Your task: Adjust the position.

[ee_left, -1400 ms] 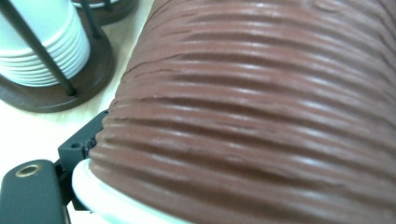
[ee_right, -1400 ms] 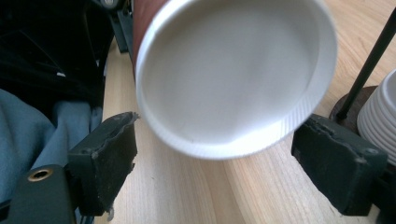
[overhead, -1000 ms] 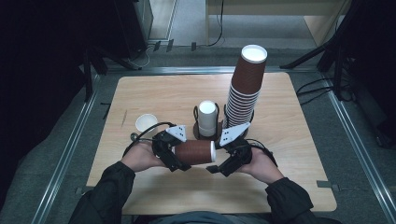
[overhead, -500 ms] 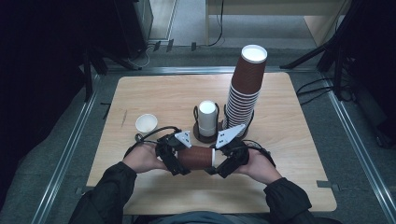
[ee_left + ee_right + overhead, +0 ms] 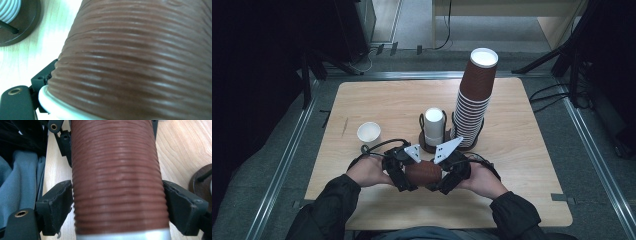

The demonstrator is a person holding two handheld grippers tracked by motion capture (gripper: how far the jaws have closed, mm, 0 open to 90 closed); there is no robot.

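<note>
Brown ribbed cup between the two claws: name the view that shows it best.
The right gripper view: the brown ribbed cup runs lengthwise, pressed between both pads. The high view shows it small, lying between the hands. The left gripper view gives a close-up of ribs and white rim.

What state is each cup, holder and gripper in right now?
Brown ribbed cup: lying sideways, gripped at both ends.
Left gripper: shut on the cup.
Right gripper: pads pressing the cup's sides.
Cup stack: upright, in its holder.
White cup: upright, standing alone.
White stack: upright in holder.
</note>
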